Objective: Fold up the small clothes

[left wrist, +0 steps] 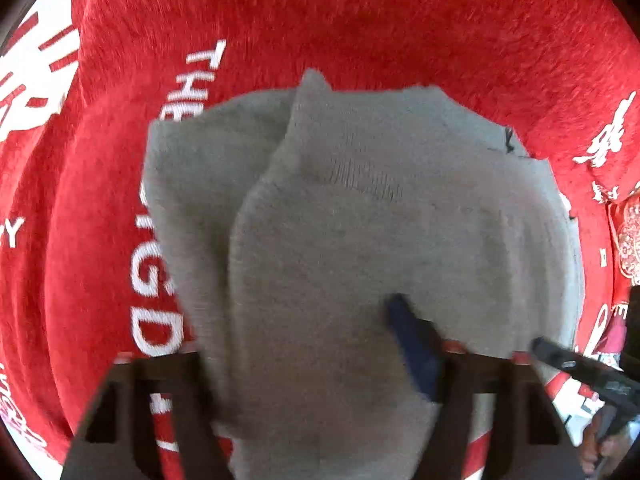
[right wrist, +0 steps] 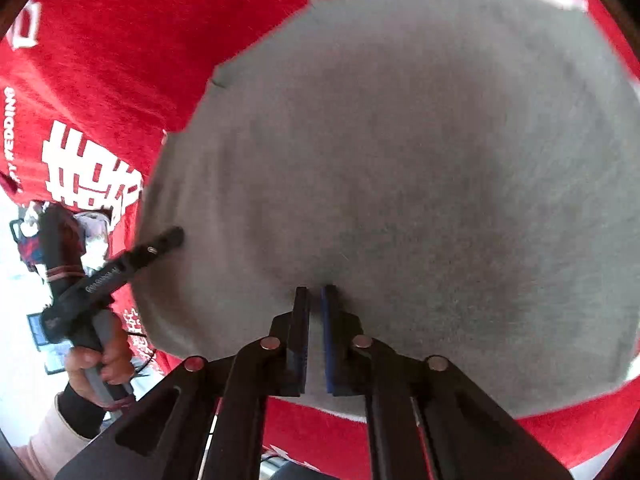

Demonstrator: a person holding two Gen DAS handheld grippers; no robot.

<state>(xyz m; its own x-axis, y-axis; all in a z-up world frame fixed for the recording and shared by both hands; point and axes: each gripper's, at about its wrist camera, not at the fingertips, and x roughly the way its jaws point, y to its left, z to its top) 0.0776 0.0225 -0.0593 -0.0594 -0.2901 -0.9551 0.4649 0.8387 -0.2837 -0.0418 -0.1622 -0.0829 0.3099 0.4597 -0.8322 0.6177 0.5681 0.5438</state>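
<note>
Right hand-held gripper [right wrist: 316, 292], jaws nearly together, pinches grey cloth [right wrist: 400, 160].

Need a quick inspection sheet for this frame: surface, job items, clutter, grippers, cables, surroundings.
Surface: red cloth with white lettering, wrinkled.
Job's things: grey garment, partly folded, layers overlapping, lying on the cloth.
Clutter: nothing seen.
Grippers: left gripper at the garment's edge, fabric draped over it, grip unclear; right gripper shut, tips on the fabric, grip unclear.
Cables: thin dark strand below the hand, unclear.
Surroundings: bright blurred area beyond the cloth edge, indistinct.
</note>
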